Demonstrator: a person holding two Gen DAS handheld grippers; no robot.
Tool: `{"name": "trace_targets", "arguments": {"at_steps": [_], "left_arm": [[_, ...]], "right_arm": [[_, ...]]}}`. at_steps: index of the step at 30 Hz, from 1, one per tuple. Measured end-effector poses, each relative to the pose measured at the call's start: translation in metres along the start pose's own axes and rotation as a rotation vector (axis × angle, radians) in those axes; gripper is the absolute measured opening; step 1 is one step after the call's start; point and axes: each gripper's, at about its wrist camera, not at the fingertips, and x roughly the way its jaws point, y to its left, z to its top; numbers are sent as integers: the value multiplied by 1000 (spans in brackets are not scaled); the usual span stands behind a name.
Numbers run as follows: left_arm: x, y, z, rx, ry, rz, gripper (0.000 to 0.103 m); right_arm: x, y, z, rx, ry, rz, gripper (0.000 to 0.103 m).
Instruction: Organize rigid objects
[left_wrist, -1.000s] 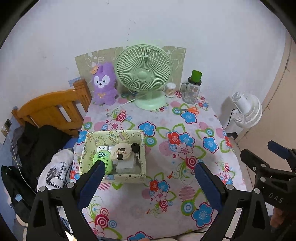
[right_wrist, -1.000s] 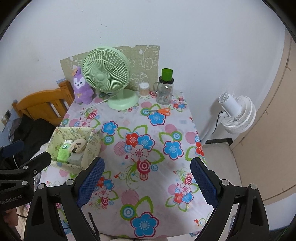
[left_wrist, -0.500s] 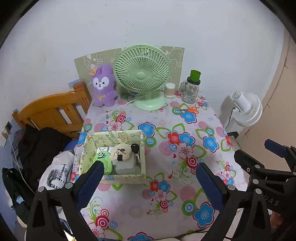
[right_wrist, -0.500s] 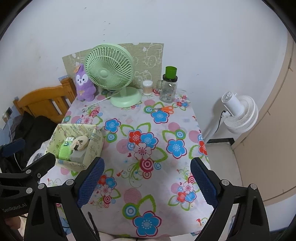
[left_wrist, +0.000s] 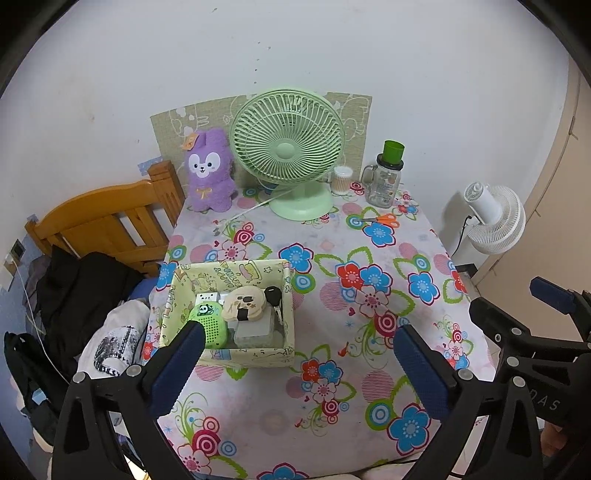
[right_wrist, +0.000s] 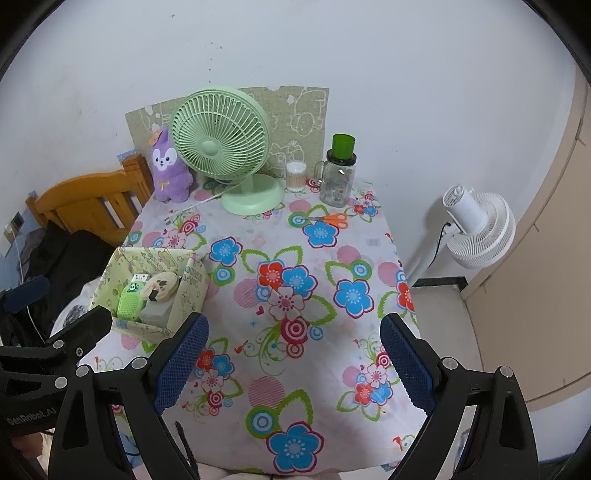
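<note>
Left wrist view shows your left claw (left_wrist: 295, 362) spread wide with nothing between its blue pads, hovering above the near edge of the flowered tabletop (left_wrist: 369, 258). Your right claw (right_wrist: 295, 360) is spread just as wide and also empty, held over the near middle of the cloth. The patterned box (left_wrist: 229, 354) sits at the tabletop's near left corner, just past your left claw's left finger. Inside it you have a green perforated gadget (left_wrist: 208, 325) with a panda sticker at the left, a beige dog-face piece (left_wrist: 243, 304) lying on a translucent case (left_wrist: 255, 330), a white plug (left_wrist: 207, 297) behind the gadget, and a black key (left_wrist: 273, 295) leaning against the right wall. Orange scissors (left_wrist: 380, 219) lie flat on the cloth at the far right, well apart from the box, near the glass jar (left_wrist: 384, 182) with the green cap. A green fan (left_wrist: 288, 147) and a purple plush rabbit (left_wrist: 208, 171) stand along the back wall
</note>
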Motion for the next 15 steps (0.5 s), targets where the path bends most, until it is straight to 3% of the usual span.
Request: {"name": "trace_targets", "arguments": {"at_steps": [15], "left_arm": [[2, 3, 0, -4, 3, 7, 103]], "right_arm": [[1, 1, 1, 3, -1, 1, 96]]}}
